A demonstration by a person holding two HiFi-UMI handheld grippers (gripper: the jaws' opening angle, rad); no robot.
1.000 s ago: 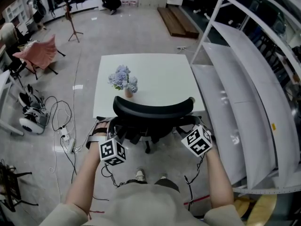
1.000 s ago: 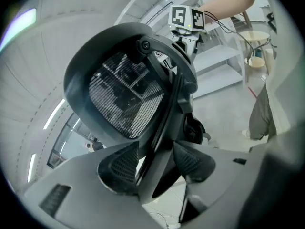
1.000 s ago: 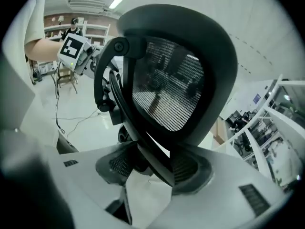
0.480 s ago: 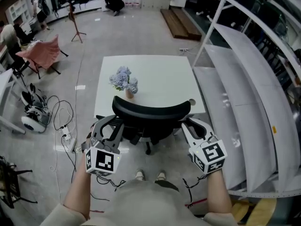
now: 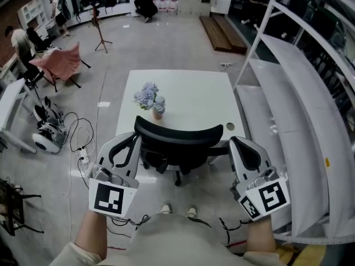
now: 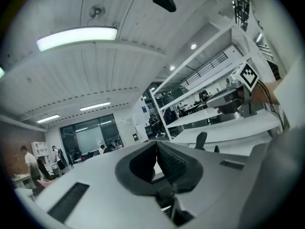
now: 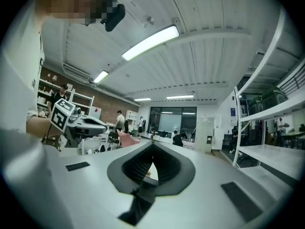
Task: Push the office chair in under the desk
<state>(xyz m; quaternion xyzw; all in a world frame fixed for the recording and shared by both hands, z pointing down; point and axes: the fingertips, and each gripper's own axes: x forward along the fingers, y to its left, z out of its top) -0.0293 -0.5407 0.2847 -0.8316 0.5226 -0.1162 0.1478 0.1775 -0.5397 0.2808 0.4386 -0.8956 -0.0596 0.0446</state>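
Left gripper (image 5: 128,141) and right gripper (image 5: 239,144) are closed, empty, clear of the chair (image 5: 178,142) at twelve o'clock; unheld, it could roll back from the desk (image 5: 191,90).

Bright, even indoor light, with a long white ceiling strip lamp (image 6: 76,38) glowing at eleven o'clock in the left gripper view. Both gripper views bow hard into black rims, near foreground soft; head view sharp, shadows faint.

Place: open-plan office or lab workspace.
Centre: white desk (image 5: 194,98), office chair (image 5: 177,137).
Right edge: long white shelving (image 5: 299,82).
Upper left: tripod (image 5: 101,35), people (image 5: 145,5).
Ceiling: strip lights (image 7: 150,42).
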